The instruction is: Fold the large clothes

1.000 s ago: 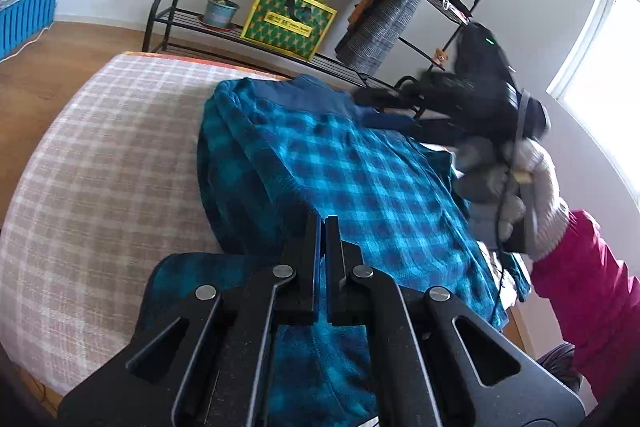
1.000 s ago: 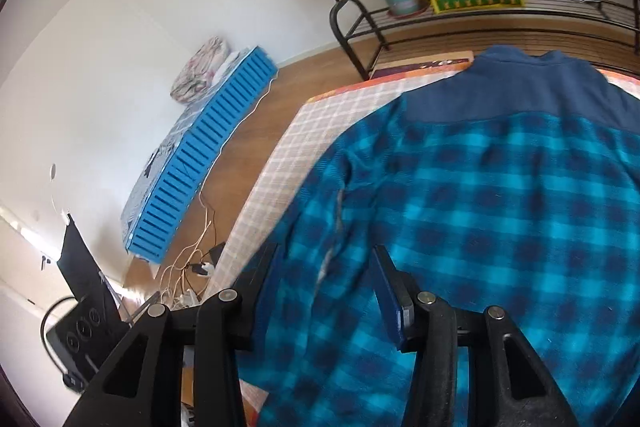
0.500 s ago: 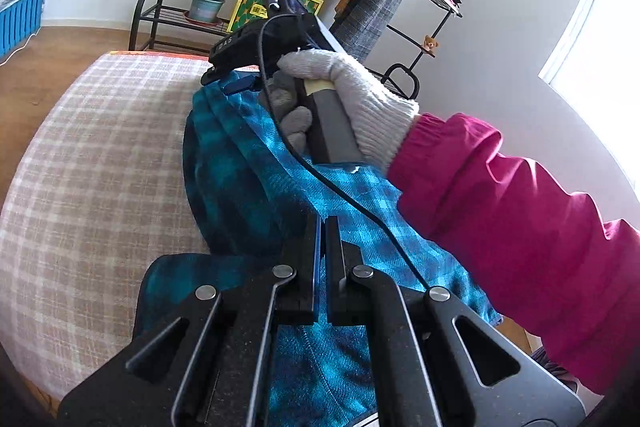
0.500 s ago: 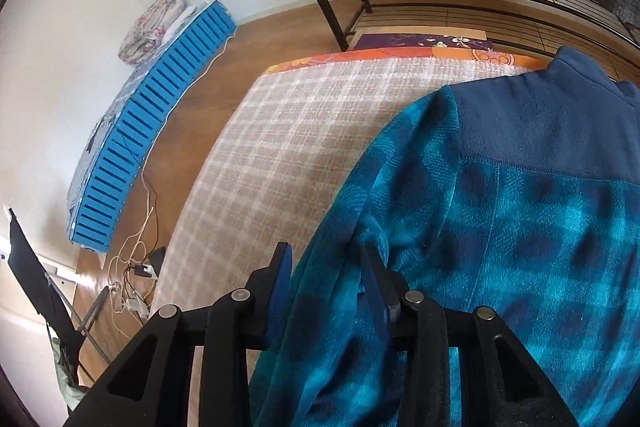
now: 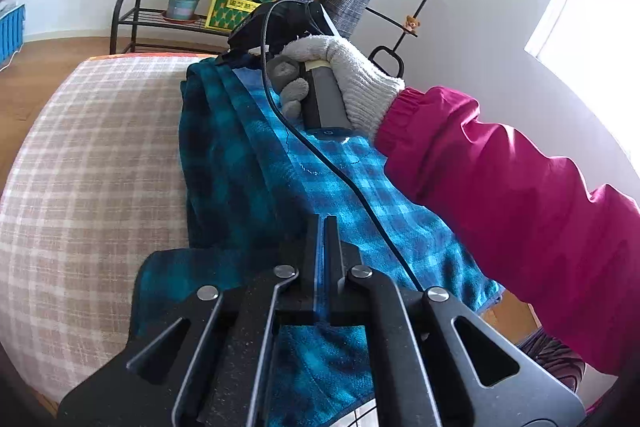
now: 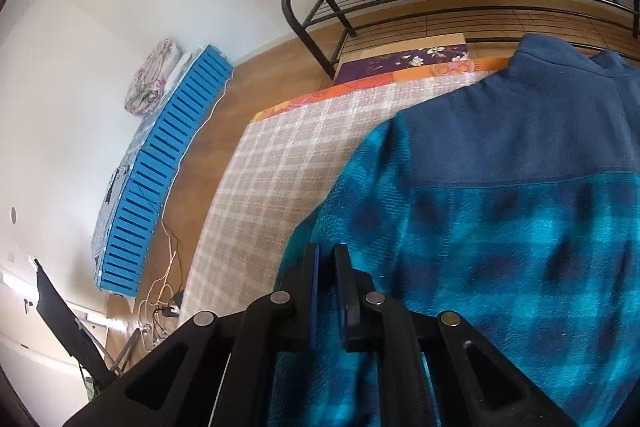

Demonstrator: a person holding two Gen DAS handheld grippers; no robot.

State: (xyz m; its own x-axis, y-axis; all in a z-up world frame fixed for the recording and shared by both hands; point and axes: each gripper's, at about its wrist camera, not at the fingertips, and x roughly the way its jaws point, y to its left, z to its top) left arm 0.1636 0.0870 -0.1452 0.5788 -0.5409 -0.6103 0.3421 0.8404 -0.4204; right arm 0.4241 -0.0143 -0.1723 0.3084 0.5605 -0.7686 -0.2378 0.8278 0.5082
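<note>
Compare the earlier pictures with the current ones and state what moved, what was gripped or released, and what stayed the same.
The right gripper travelled from the far side of the teal plaid fleece jacket, across it, to its shoulder edge, and its jaws went from wide open to shut on the fabric. The left gripper stayed clamped on the jacket's near part. The jacket remains on the beige checked cloth.

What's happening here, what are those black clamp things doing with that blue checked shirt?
A person is folding a blue plaid shirt laid on a checked cloth, using a hand-held gripper in each hand. The right gripper has its jaws pinched on the shirt's left edge near the shoulder. The left gripper has its jaws closed on fabric at the lower part. One side already lies folded over the body.
</note>
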